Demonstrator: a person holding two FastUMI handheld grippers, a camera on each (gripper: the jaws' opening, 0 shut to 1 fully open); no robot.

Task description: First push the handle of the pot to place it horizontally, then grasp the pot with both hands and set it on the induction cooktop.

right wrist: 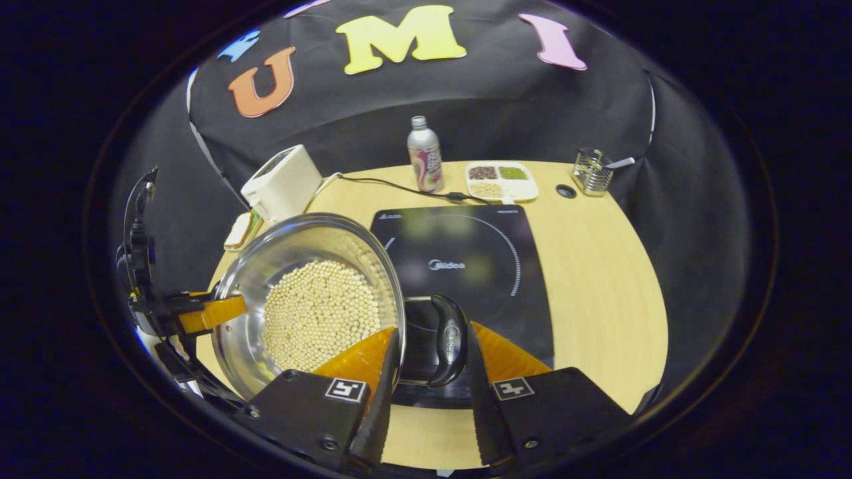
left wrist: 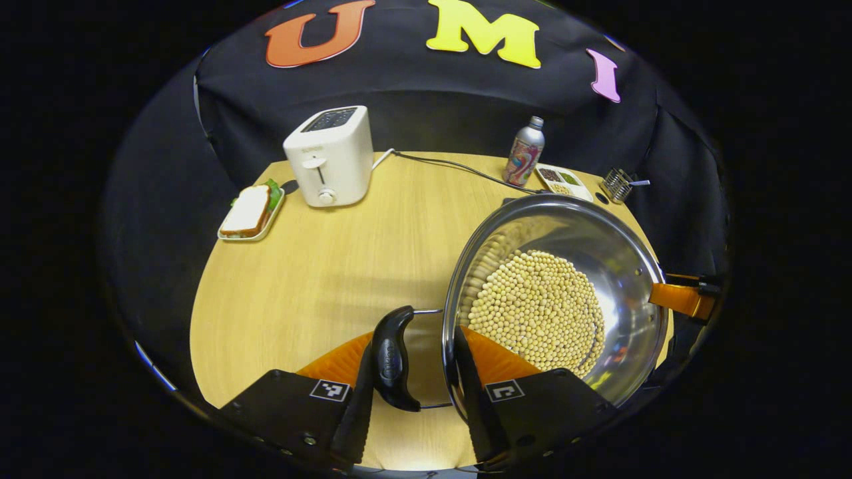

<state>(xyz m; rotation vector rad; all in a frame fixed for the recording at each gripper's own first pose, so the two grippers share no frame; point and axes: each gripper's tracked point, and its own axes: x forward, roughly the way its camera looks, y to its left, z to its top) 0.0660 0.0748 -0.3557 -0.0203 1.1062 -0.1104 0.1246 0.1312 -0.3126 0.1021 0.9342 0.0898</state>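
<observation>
- In the left gripper view the left gripper [left wrist: 413, 372] sits lowest and nearest, its two fingers straddling the pot's left handle [left wrist: 393, 358]: one finger lies against the handle's outer side, the other crosses the pot's rim onto the inside. The jaws are narrowed around handle and rim, but whether both press I cannot tell.
- In the right gripper view the right gripper [right wrist: 429, 372] does the same at the pot's right handle [right wrist: 447, 340], one finger inside the rim, the other just outside the handle; firm pinch or not, I cannot tell.
- The pot [right wrist: 299, 266], a shiny steel one, is between the two grippers, partly filled with pale round beans [right wrist: 319, 313].
- The pot appears just left of the black induction cooktop [right wrist: 466, 266], its right handle over the cooktop's near left corner.
- Farther back on the wooden surface [right wrist: 599, 279]: a white toaster [left wrist: 329, 156], a sandwich on a small tray [left wrist: 251, 214], a bottle [right wrist: 425, 154], a divided dish [right wrist: 500, 180] and a wire holder [right wrist: 591, 171].
</observation>
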